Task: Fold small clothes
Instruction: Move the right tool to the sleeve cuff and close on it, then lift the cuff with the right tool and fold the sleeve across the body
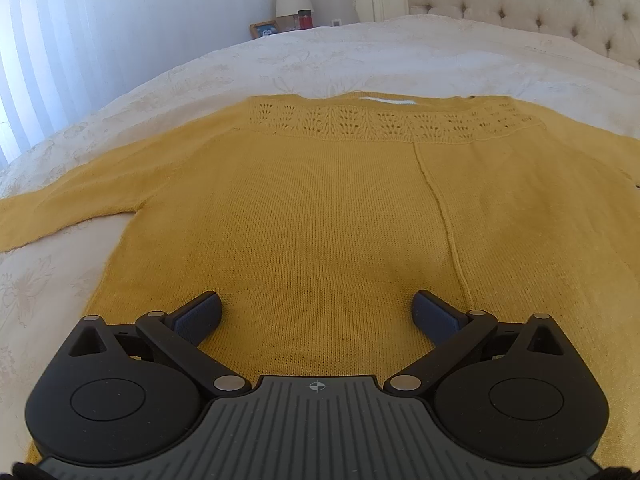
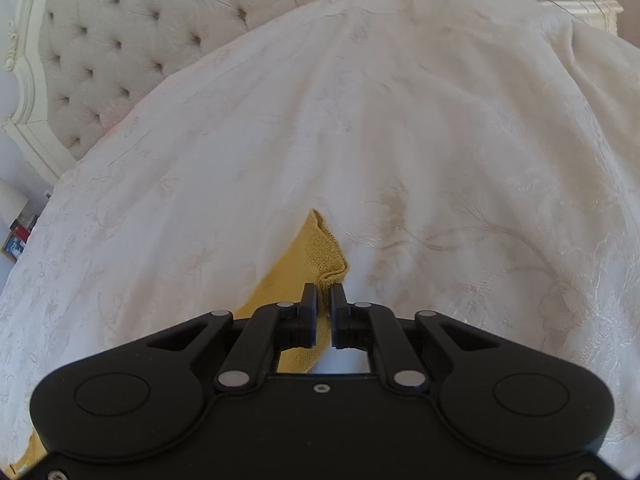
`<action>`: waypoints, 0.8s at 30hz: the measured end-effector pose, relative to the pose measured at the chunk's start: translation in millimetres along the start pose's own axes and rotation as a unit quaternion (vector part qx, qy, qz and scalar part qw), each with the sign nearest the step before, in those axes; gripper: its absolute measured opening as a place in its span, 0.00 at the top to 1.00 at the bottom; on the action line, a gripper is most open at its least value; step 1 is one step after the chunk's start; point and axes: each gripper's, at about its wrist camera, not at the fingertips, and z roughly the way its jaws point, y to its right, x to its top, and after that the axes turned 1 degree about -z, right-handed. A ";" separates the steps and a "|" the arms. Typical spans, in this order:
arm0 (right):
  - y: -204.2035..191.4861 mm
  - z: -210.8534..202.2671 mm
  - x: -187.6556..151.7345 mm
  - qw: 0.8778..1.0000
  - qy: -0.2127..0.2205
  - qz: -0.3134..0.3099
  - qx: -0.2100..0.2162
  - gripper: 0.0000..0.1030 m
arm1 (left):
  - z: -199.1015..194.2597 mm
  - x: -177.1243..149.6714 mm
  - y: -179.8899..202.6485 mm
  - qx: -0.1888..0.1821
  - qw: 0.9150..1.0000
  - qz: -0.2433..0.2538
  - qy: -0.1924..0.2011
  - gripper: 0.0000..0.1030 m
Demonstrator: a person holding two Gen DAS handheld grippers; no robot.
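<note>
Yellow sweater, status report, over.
Left gripper open above sweater body. Right gripper shut on sleeve cuff. Sweater flat on bedspread. Nothing obstructing.

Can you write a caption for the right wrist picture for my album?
Right tool pinches the yellow sweater's cuff on the white bedspread.

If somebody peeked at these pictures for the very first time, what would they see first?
Probably the big yellow sweater, spread flat on the white bedspread and filling the middle of the left wrist view. The open left gripper hovers over its lower part. In the right wrist view, the right gripper is pinched shut on the yellow sleeve cuff, with a tufted headboard behind.
</note>
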 end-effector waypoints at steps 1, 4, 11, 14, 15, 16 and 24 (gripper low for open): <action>-10.6 -8.7 2.5 1.000 0.004 -0.015 0.009 0.88 | -0.1 2.0 -0.9 -0.002 1.000 0.001 -0.005 0.00; -48.2 -32.4 5.5 0.997 0.009 -0.064 0.038 0.88 | -2.1 9.6 -5.3 -0.010 1.000 0.003 -0.024 0.00; -168.4 -72.4 -15.2 0.978 0.003 -0.162 0.131 0.88 | -30.7 14.2 -34.0 -0.018 0.999 0.002 -0.048 0.02; -220.6 -83.3 -35.1 0.966 -0.005 -0.188 0.176 0.88 | -47.0 11.6 -55.3 -0.017 0.999 -0.001 -0.040 0.02; -237.3 -85.2 -42.9 0.962 -0.010 -0.193 0.192 0.88 | -52.1 10.2 -64.4 -0.016 0.999 -0.004 -0.038 0.02; -254.5 -88.8 -56.1 0.957 -0.017 -0.199 0.212 0.88 | -56.7 8.1 -74.0 -0.015 0.999 -0.009 -0.037 0.02; -368.2 -83.5 -164.4 0.913 -0.065 -0.260 0.307 0.88 | -68.5 -11.0 -135.0 -0.012 0.997 -0.043 -0.055 0.02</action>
